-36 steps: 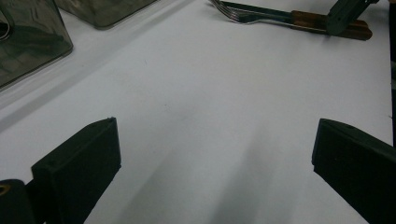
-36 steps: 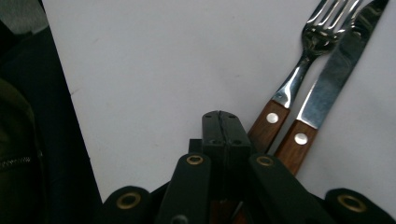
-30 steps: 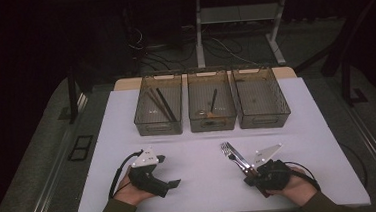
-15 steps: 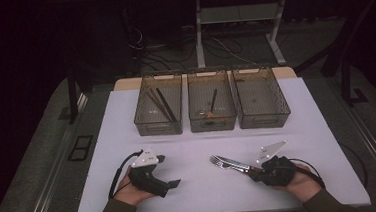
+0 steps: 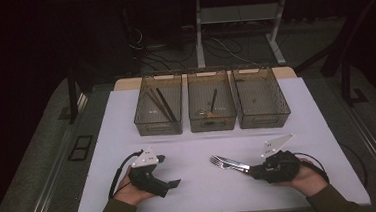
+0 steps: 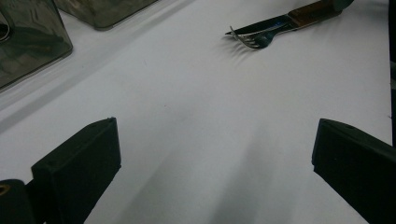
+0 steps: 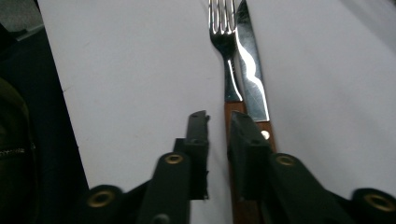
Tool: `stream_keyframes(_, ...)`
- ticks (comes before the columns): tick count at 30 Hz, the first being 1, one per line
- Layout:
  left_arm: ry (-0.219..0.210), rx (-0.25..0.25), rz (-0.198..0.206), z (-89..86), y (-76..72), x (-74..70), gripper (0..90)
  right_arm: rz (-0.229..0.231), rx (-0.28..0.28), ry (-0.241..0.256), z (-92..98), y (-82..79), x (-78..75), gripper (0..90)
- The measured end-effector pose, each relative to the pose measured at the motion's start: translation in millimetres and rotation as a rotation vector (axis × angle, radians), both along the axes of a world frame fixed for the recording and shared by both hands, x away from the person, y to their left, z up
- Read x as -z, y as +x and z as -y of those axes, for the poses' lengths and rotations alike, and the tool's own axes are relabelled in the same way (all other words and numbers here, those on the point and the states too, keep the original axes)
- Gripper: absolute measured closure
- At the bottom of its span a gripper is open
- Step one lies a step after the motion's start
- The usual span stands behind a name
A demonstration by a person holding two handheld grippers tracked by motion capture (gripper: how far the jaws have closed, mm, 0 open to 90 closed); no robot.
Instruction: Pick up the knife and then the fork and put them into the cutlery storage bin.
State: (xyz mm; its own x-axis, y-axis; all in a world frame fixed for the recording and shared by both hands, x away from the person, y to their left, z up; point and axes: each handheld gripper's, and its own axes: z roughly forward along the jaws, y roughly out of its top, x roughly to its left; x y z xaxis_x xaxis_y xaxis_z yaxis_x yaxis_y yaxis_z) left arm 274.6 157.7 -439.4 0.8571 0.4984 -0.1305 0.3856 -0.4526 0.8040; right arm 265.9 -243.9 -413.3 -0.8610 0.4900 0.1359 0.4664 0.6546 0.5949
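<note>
A fork (image 5: 219, 160) and a knife (image 5: 234, 166) with brown wooden handles lie side by side, low over the white table (image 5: 199, 145), tips pointing left. My right gripper (image 5: 253, 170) holds their handles at the front right. In the right gripper view its jaws stand almost together (image 7: 218, 122); the handles run in at the right jaw, with the fork (image 7: 224, 42) and knife (image 7: 250, 70) stretching ahead. My left gripper (image 5: 166, 171) rests at the front left, open wide with nothing between its jaws (image 6: 215, 135). In its view the fork (image 6: 252, 41) lies farther off.
Three clear bins stand in a row at the back of the table. The left bin (image 5: 158, 128) holds long dark sticks, the middle bin (image 5: 212, 125) a dark utensil, and the right bin (image 5: 265, 121) looks bare. The table's front edge runs just below both hands.
The right gripper has turned and lowered the fork and knife, from pointing up-left to lying flat and pointing left. The left gripper has not moved.
</note>
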Motion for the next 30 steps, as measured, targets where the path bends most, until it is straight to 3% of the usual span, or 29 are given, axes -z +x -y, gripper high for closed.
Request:
stream_keyframes(3,0.0,0.0,0.0,0.2,0.0,0.0,0.5,-0.029,-0.002,-0.003,3.0,8.3,-4.7,60.2)
stream_keyframes(8,-0.001,-0.001,-0.002,0.1,0.3,0.2,0.5,-0.051,0.005,-0.042,3.8,24.0,-6.1,49.6)
stream_keyframes(17,0.0,-0.001,-0.002,-0.1,0.2,0.3,0.5,-0.028,-0.056,-0.146,-7.2,44.1,-9.0,41.5)
stream_keyframes(20,0.0,-0.001,-0.002,0.0,0.1,0.4,0.5,-0.022,-0.061,-0.208,-11.3,48.3,-8.3,43.9)
stream_keyframes(24,0.001,0.0,-0.002,-0.2,0.1,0.3,0.5,-0.068,-0.064,-0.274,-15.2,48.9,-6.0,50.3)
stream_keyframes(30,0.005,0.002,-0.003,0.0,0.3,0.5,0.5,-0.12,-0.089,-0.307,-15.8,50.3,-3.6,62.2)
